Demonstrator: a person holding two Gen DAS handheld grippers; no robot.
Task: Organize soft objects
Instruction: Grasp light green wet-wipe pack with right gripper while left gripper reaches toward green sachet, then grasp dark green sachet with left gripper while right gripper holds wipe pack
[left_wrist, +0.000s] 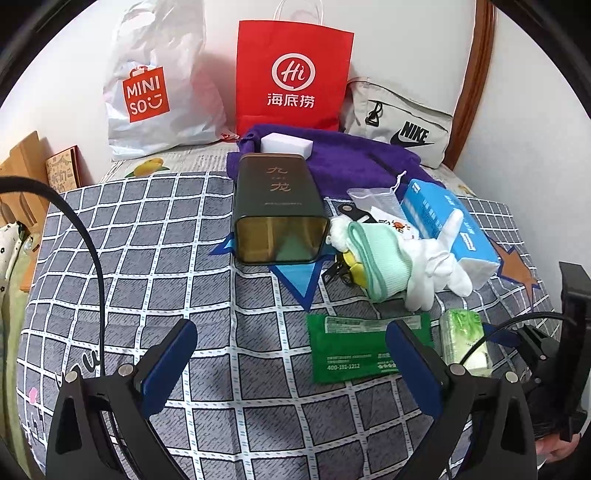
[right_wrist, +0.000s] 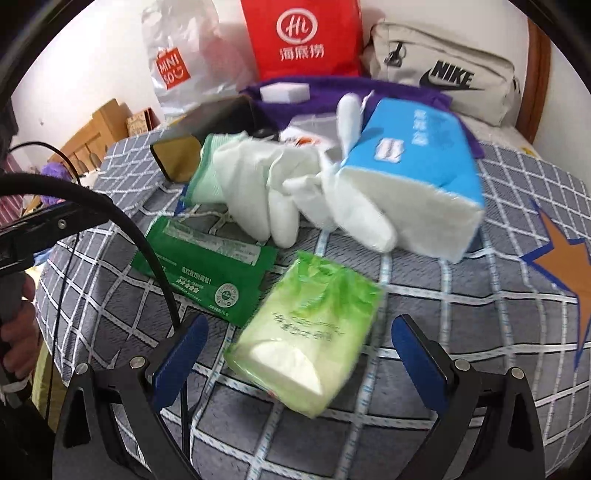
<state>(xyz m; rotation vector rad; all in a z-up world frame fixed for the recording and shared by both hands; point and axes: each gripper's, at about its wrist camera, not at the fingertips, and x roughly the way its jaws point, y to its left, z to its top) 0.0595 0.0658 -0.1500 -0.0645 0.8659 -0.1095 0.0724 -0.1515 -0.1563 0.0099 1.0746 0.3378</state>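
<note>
Two grippers are in use, each with its jaws spread wide and nothing between them.

Left wrist view: the left gripper (left_wrist: 291, 354) hovers low over the checked bedspread (left_wrist: 147, 236). At frame centre a dark tin (left_wrist: 277, 206) lies on its side, open mouth toward the camera; its inside looks empty. Right of the tin sit a mint sock (left_wrist: 373, 254), white gloves (left_wrist: 436, 269) and a blue tissue pack (left_wrist: 447, 225), all touching. A green packet (left_wrist: 351, 350) lies flat at lower centre, partly behind the right finger. At the top stand a white shopping bag (left_wrist: 159, 85), a red paper bag (left_wrist: 291, 74) and a grey pouch (left_wrist: 402, 122); their contents are not visible.

Right wrist view: the right gripper (right_wrist: 299, 354) is open around a pale green tissue pack (right_wrist: 306, 332), lower centre, without touching it. A black cable (right_wrist: 140, 243) crosses the left side over the green packet (right_wrist: 210, 273). The blue pack and gloves above are blurred.
</note>
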